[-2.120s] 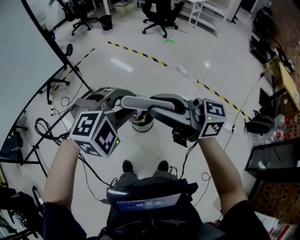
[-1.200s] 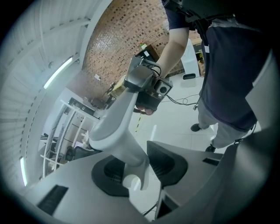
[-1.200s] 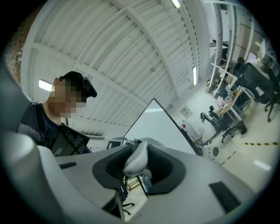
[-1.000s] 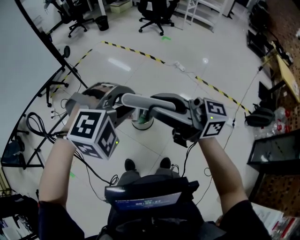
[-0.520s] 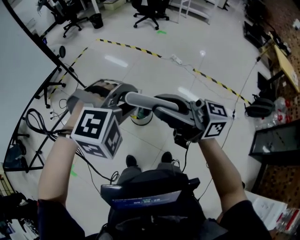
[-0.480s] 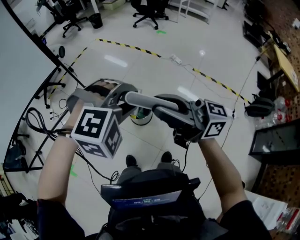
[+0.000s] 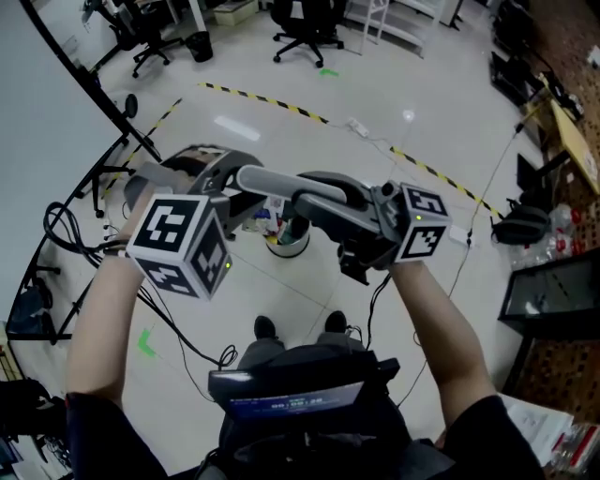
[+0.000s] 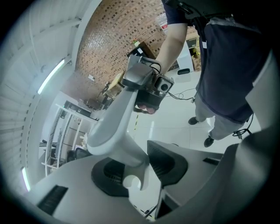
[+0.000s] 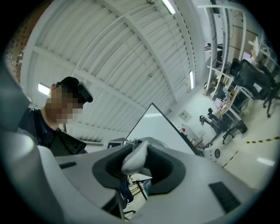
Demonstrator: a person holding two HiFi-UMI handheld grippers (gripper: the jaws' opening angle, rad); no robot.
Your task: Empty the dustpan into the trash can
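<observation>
In the head view a long grey dustpan handle [image 7: 272, 183] is held level between both grippers, above a small white trash can [image 7: 285, 242] on the floor. My left gripper [image 7: 246, 187] is shut on the handle's end; the left gripper view shows the hanging hole of the handle [image 8: 114, 127] right at its jaws [image 8: 131, 175]. My right gripper [image 7: 305, 202] is shut on the same handle farther along, which the right gripper view shows as a pale handle [image 9: 134, 158] clamped between its pads [image 9: 133, 165]. The pan itself is hidden under the grippers.
The person's shoes [image 7: 255, 329] stand just behind the can. Black cables [image 7: 66, 230] and a stand base lie at the left. Yellow-black floor tape [image 7: 281, 103] runs across the far floor, with office chairs [image 7: 305, 19] beyond it and shelving [image 7: 548, 300] at the right.
Both grippers keep the same hold on the handle. The pair sits slightly further left in the head view, and more of the trash can shows beneath it.
</observation>
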